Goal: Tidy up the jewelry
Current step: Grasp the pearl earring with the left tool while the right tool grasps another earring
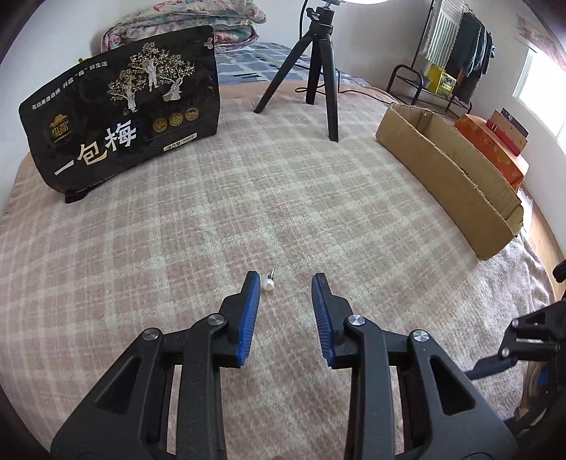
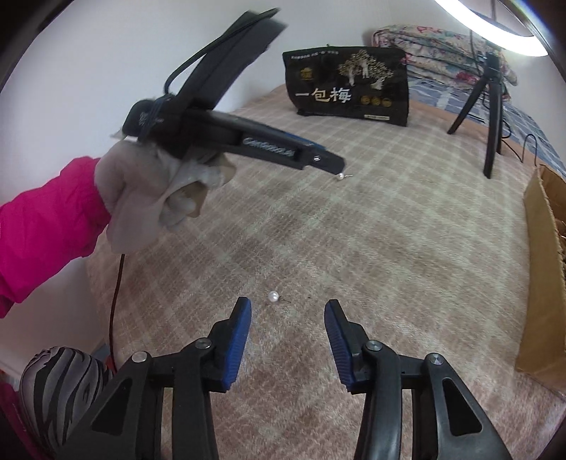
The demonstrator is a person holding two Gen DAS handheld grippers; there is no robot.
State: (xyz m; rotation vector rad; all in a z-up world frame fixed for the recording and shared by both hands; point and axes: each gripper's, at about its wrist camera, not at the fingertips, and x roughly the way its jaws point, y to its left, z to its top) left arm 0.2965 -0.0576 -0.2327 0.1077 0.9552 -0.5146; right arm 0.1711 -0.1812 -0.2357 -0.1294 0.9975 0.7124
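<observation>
Two low wrist views, both facing the bed blanket (image 1: 283, 198)

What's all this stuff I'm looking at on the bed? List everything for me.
pearl studs: two, white; one by the left claw's tip, one ahead of the right claw
blanket: one, pink-and-cream check, covers the bed
snack bag: one, black with gold trees, upright at the far left
tripod: one, black, far middle
cardboard box: one, brown, open, right edge
quilts: a folded floral stack, behind the bag
clothes rack: one, black, far right corner
left claw: black, blue pads, open
right claw: same, open
gloved hand: one, pale glove, pink sleeve, holding the left claw
</observation>
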